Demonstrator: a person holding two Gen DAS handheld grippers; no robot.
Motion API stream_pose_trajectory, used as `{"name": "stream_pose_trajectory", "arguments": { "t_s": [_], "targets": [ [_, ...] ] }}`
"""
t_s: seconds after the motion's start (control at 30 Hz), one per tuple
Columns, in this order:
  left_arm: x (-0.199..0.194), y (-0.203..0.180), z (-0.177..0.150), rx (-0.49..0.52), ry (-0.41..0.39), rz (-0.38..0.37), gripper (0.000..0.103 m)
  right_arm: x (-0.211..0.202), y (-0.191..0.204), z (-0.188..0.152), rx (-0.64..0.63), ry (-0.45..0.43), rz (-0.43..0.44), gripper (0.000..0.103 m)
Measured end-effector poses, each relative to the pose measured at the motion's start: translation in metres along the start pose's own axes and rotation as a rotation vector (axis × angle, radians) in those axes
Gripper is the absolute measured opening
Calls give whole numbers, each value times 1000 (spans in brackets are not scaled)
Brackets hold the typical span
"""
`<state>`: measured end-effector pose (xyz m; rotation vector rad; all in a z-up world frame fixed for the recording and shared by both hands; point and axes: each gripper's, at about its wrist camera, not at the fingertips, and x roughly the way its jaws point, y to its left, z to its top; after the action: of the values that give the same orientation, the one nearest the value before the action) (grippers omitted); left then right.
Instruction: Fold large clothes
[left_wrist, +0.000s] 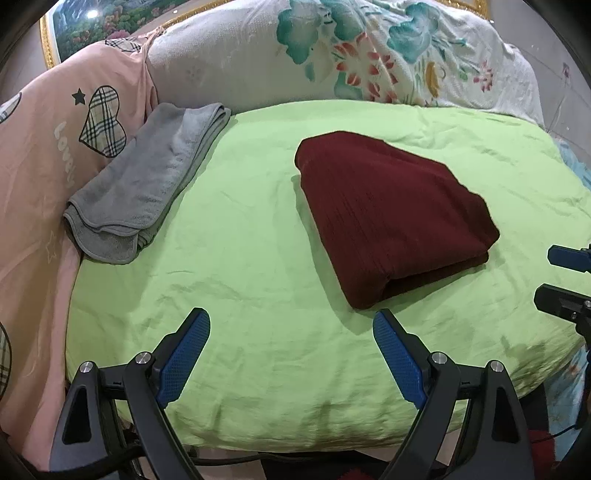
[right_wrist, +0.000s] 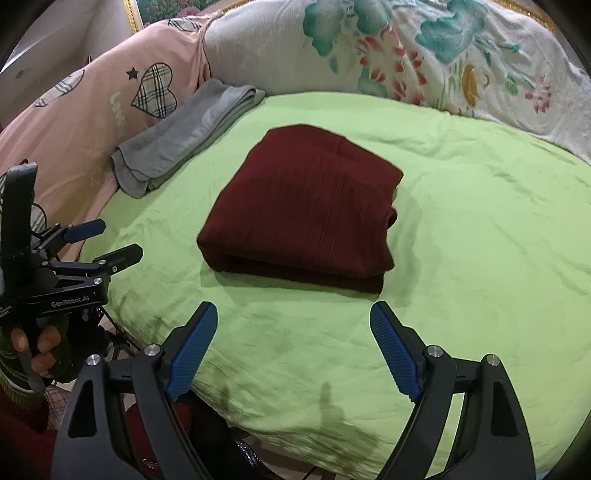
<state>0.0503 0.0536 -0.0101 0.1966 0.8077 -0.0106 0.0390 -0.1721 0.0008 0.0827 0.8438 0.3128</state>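
While both tongs hang at the near edge of the bed, neither has hold of anything: left tongs (left_wrist: 291, 325) spread wide, blue ribbed pads over bare sheet; right tongs (right_wrist: 293, 319) equally wide, nothing between the pads. Dark red ribbed knit garment (left_wrist: 391, 218) lies folded into a compact thick rectangle on the light green bed sheet (left_wrist: 240, 258), roughly mid-bed, just beyond the tong tips, touching neither. Folded grey towel (left_wrist: 144, 181) sits far left, partly on the sheet, partly against the pink quilt with plaid hearts (left_wrist: 44, 155). White floral quilt (left_wrist: 369, 55) is bunched along the far side. In the right wrist view the left tongs (right_wrist: 110, 240) show at the left edge, open, gripped by a hand (right_wrist: 40, 347).
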Motion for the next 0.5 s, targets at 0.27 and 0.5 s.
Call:
{"name": "stream_pose_trajectory", "arguments": {
  "t_s": [0.27,0.5],
  "targets": [
    [8,2,3,-12,21,1,91,11,-4,-5,14,34,-11,85],
    [15,1,3,-17,42,-8,91,15,-7,-3,23,42,-11,85]
  ]
}}
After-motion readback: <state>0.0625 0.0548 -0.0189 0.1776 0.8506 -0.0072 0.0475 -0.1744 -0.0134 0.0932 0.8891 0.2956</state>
